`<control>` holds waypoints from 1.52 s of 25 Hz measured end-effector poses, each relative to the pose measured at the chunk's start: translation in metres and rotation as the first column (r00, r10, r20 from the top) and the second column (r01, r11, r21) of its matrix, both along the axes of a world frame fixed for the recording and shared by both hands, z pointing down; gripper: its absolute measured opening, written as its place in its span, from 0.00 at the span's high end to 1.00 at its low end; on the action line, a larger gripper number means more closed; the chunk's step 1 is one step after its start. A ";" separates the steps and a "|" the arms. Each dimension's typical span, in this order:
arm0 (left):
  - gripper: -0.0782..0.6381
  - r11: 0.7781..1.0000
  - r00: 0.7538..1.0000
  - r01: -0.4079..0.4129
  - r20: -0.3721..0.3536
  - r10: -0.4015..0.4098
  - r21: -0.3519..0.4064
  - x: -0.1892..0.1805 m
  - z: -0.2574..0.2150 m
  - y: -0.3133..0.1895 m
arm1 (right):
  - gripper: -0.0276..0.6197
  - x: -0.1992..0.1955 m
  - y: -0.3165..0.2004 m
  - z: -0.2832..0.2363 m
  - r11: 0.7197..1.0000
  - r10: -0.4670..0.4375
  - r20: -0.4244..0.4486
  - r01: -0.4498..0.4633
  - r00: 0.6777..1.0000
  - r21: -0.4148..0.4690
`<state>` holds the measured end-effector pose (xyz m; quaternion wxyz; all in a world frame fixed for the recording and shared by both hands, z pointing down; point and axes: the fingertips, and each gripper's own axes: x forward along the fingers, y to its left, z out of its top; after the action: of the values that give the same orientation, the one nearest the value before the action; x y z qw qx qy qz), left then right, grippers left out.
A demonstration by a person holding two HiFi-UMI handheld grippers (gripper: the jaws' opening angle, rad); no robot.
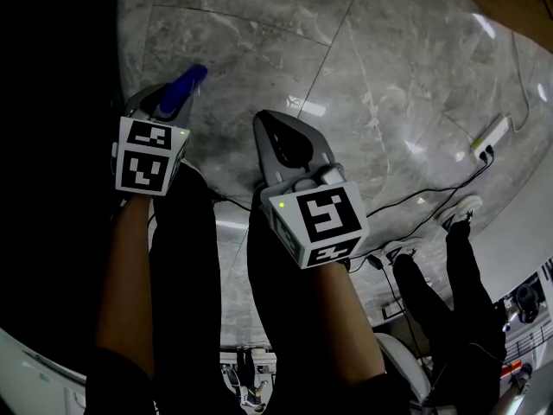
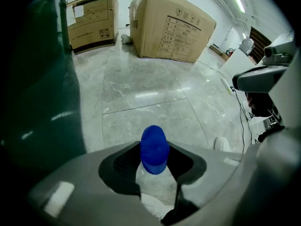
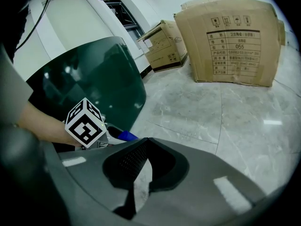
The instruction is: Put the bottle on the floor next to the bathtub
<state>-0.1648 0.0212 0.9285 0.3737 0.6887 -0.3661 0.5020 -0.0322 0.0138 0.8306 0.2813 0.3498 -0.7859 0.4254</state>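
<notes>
- The small clear plastic bottle with a blue screw cap (image 2: 154, 166) is clamped in the left hand-held gripper (image 2: 154, 149). The cap pokes out past the jaw tips and the clear body sits back between the pads.
- The bottle looks light and thin-walled, so it would likely dent under a hard squeeze. Its smooth sides could slip, while the cap is the stiffer part. The present hold, just behind the cap, seems secure, though the bottle lies along the jaws rather than upright.
- The bottle is held off the grey marble-tiled floor (image 2: 141, 93), close beside the dark green glossy curved wall (image 3: 94, 79), probably the bathtub.
- In the head view the left forearm (image 1: 130, 275) reaches forward and down with the jaws pointing away from the person.
- To stand the bottle up, the wrist would probably need tipping so that the base meets the tiles first.
- The right hand-held gripper (image 3: 146, 140) hangs near the left one with its jaw tips together and nothing between them.
</notes>
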 end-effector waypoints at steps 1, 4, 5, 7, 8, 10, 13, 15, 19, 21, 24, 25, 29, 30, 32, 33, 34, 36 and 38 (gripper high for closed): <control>0.68 1.000 1.000 0.000 -0.002 0.000 -0.002 0.001 0.000 0.001 | 0.92 0.000 0.000 0.000 1.000 0.000 0.000 0.000 1.000 0.000; 0.66 1.000 1.000 0.004 -0.011 -0.004 -0.010 0.003 0.001 0.001 | 0.92 0.000 -0.002 -0.001 1.000 -0.001 -0.003 0.001 1.000 0.003; 0.65 1.000 1.000 0.007 -0.014 -0.007 -0.014 0.003 0.002 0.001 | 0.92 0.001 -0.002 -0.001 1.000 -0.001 -0.005 0.001 1.000 0.003; 0.64 1.000 1.000 0.011 -0.018 -0.011 -0.019 0.003 0.002 0.002 | 0.92 0.000 -0.004 -0.001 1.000 -0.001 -0.003 0.001 1.000 0.003; 0.64 1.000 1.000 0.011 -0.018 -0.011 -0.020 0.003 0.002 0.002 | 0.92 -0.001 -0.004 -0.001 1.000 -0.002 0.000 0.002 1.000 0.002; 0.64 1.000 1.000 0.007 -0.017 -0.007 -0.020 0.003 0.002 0.002 | 0.92 -0.001 -0.006 -0.002 1.000 -0.001 0.002 0.001 1.000 0.003; 0.63 1.000 1.000 0.003 -0.016 -0.003 -0.026 0.002 0.002 0.003 | 0.92 -0.002 -0.005 -0.002 1.000 -0.002 0.002 0.002 1.000 0.002; 0.63 0.999 1.000 0.003 -0.017 -0.003 -0.033 0.002 0.001 0.005 | 0.92 -0.002 -0.004 -0.003 1.000 -0.006 0.003 0.006 1.000 0.000; 0.63 0.999 1.000 0.004 -0.019 -0.005 -0.039 0.002 0.000 0.006 | 0.92 -0.004 -0.006 -0.005 1.000 -0.009 0.006 0.009 1.000 0.002; 0.62 0.999 1.000 0.007 -0.023 -0.008 -0.041 0.005 -0.001 0.007 | 0.92 -0.003 -0.007 -0.006 1.000 -0.007 0.004 0.007 1.000 0.003; 0.62 0.999 1.000 0.008 -0.027 -0.010 -0.043 0.009 -0.002 0.010 | 0.92 -0.003 -0.006 -0.008 1.000 -0.007 0.004 0.007 1.000 0.005; 0.62 0.999 1.000 0.011 -0.028 -0.012 -0.042 0.010 -0.003 0.010 | 0.92 -0.004 -0.006 -0.009 1.000 -0.007 0.005 0.007 1.000 0.006; 0.62 0.999 0.999 0.018 -0.032 -0.019 -0.038 0.011 -0.007 0.008 | 0.92 -0.005 -0.008 -0.013 1.000 -0.008 0.006 0.008 1.000 0.010; 0.62 0.999 0.999 0.019 -0.033 -0.020 -0.035 0.011 -0.009 0.007 | 0.92 -0.005 -0.009 -0.014 1.000 -0.008 0.005 0.008 1.000 0.013; 0.62 0.999 0.999 0.021 -0.032 -0.022 -0.026 0.010 -0.013 0.003 | 0.92 -0.005 -0.012 -0.018 1.000 -0.007 0.006 0.007 1.000 0.020; 0.62 0.999 0.999 0.022 -0.032 -0.022 -0.023 0.010 -0.016 0.002 | 0.92 -0.005 -0.013 -0.020 1.000 -0.007 0.006 0.007 1.000 0.023; 0.62 0.999 0.999 0.023 -0.033 -0.024 -0.023 0.010 -0.018 0.003 | 0.92 -0.005 -0.012 -0.022 1.000 -0.007 0.006 0.007 1.000 0.024; 0.62 0.999 0.999 0.028 -0.034 -0.029 -0.023 0.011 -0.024 0.003 | 0.92 -0.005 -0.012 -0.027 1.000 -0.009 0.004 0.009 1.000 0.027; 0.62 0.999 0.999 0.035 -0.036 -0.036 -0.016 0.011 -0.032 0.000 | 0.92 -0.005 -0.015 -0.033 0.999 -0.008 0.004 0.008 1.000 0.034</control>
<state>-0.1533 0.0216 0.8968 0.3943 0.6883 -0.3676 0.4854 -0.0368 -0.0016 0.7977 0.2755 0.3506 -0.7948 0.4116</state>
